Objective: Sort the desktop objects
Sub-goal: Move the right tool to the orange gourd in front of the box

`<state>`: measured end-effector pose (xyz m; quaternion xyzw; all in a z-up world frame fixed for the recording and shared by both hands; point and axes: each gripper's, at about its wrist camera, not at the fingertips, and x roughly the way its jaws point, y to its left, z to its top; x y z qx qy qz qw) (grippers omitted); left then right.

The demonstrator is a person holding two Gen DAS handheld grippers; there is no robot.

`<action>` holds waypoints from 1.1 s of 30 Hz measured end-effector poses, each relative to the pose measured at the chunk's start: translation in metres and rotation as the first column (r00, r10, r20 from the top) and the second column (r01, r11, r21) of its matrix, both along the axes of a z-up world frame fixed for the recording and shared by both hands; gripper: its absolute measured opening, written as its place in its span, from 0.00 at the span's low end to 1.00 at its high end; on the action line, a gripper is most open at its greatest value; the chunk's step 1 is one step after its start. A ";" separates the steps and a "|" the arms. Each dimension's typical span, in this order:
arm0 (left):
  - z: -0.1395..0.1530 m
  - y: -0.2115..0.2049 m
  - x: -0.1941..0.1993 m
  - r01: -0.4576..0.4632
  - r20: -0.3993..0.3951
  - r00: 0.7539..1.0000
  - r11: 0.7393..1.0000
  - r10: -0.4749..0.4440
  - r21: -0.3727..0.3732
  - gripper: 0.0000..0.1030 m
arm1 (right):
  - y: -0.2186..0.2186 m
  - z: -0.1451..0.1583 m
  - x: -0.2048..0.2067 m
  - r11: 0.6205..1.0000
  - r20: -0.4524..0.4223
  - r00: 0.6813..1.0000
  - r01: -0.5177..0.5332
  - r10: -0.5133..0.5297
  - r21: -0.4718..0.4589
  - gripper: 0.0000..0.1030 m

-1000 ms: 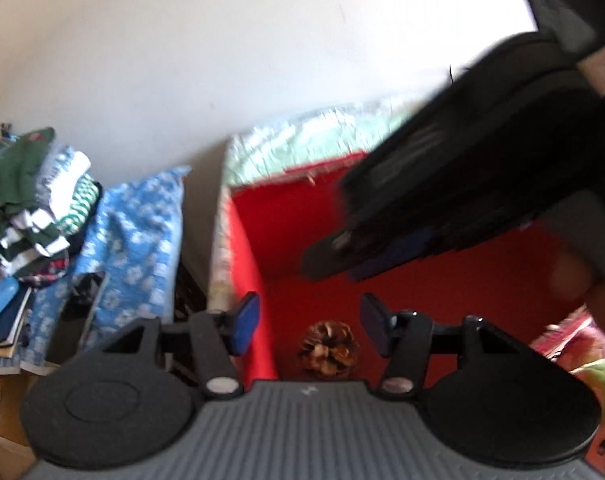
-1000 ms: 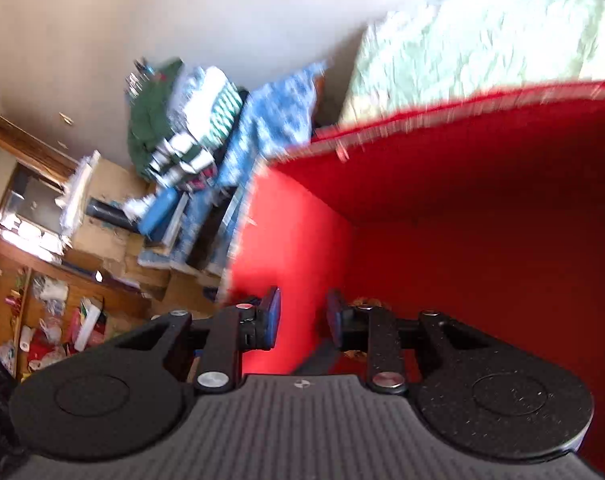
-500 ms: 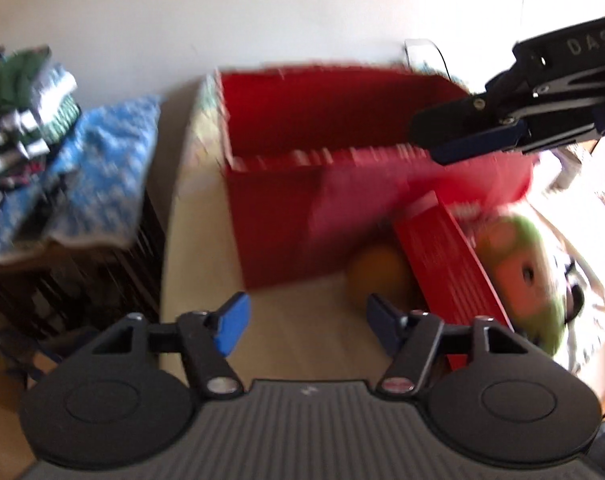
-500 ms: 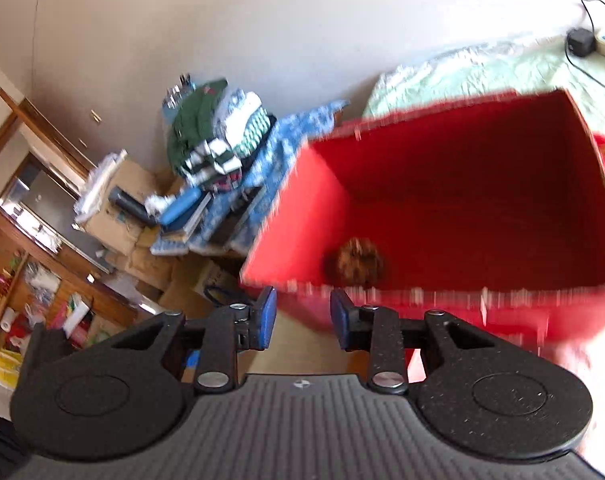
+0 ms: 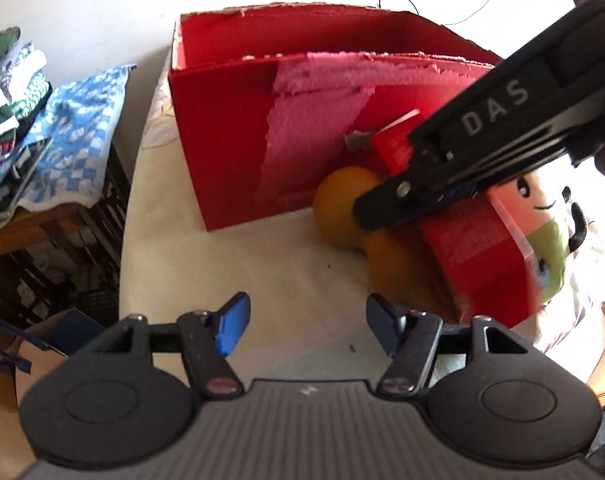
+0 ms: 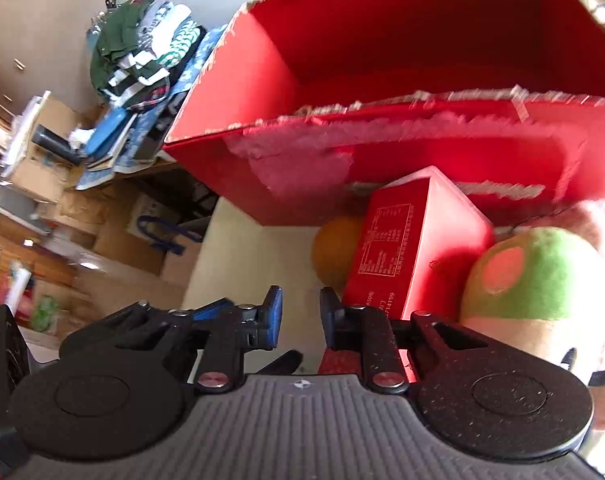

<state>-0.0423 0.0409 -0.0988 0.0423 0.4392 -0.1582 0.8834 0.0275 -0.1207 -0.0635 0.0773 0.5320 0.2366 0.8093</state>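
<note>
A big open red box [image 5: 222, 128] stands on the cream tablecloth [image 5: 230, 272]. Right of its front wall lie two oranges [image 5: 338, 208], a small red carton [image 5: 478, 256] and a pink-and-green plush toy [image 5: 546, 236]. My left gripper [image 5: 306, 322] hovers open over bare cloth in front of the box, with nothing between its fingers. My right gripper [image 6: 301, 312] points down at the carton [image 6: 398, 248] and an orange [image 6: 334, 252]. Its jaws are closing on a narrow empty gap. In the left wrist view its fingertips [image 5: 368, 206] hang just over the orange.
The table's left edge drops to a black crate [image 5: 62, 260] and a cardboard box with a blue bag [image 5: 34, 360]. Folded clothes [image 5: 6, 76] and a blue patterned cloth [image 5: 74, 132] are piled beyond it. A wall stands behind the box.
Both grippers have pulled back from over the box's inside to its near side. The pinecone in the box has dropped out of sight. The right jaws have narrowed.
</note>
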 end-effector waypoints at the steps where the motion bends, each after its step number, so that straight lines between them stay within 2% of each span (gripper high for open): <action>1: -0.001 0.000 0.001 0.001 -0.003 1.000 1.000 -0.001 -0.006 0.65 | 0.001 0.002 -0.003 0.999 0.024 1.000 0.003 -0.002 -0.047 0.21; 4: -0.003 -0.002 0.005 0.002 0.000 1.000 1.000 -0.002 -0.015 0.66 | 0.008 0.006 -0.005 0.982 0.086 0.996 0.018 -0.002 -0.186 0.24; 10: -0.010 -0.011 0.021 0.023 -0.012 1.000 0.996 -0.024 -0.081 0.66 | 0.010 0.003 0.006 0.969 0.072 0.996 -0.036 0.056 -0.246 0.27; 12: -0.013 -0.017 0.025 0.028 -0.005 1.000 0.997 -0.028 -0.075 0.65 | 0.013 -0.002 0.013 0.961 0.046 0.997 -0.053 0.068 -0.271 0.37; 14: -0.015 -0.019 0.029 0.029 -0.010 0.999 0.996 -0.030 -0.080 0.64 | 0.023 -0.007 0.021 0.949 0.033 0.996 -0.070 0.084 -0.308 0.58; 17: -0.016 -0.021 0.034 0.020 -0.019 1.000 0.996 -0.022 -0.088 0.63 | 0.031 -0.012 0.024 0.930 0.054 0.993 -0.081 0.107 -0.358 0.58; 24: -0.004 -0.006 0.025 0.017 0.004 1.000 0.994 -0.016 -0.110 0.71 | 0.014 -0.009 0.027 0.947 0.064 0.991 -0.091 0.116 -0.309 0.57; 27: 0.000 -0.010 0.020 0.064 0.010 0.998 0.988 -0.064 -0.140 0.76 | 0.010 -0.010 0.029 0.947 0.075 0.988 -0.104 0.132 -0.303 0.57; 29: -0.001 -0.022 0.022 0.085 0.011 0.996 0.988 -0.084 -0.132 0.78 | 0.012 -0.011 0.033 0.952 0.074 0.987 -0.118 0.144 -0.282 0.57; 33: -0.011 -0.040 0.032 0.089 -0.029 0.995 0.987 -0.094 -0.134 0.74 | 0.006 -0.008 0.042 0.975 0.023 0.992 -0.119 0.125 -0.188 0.56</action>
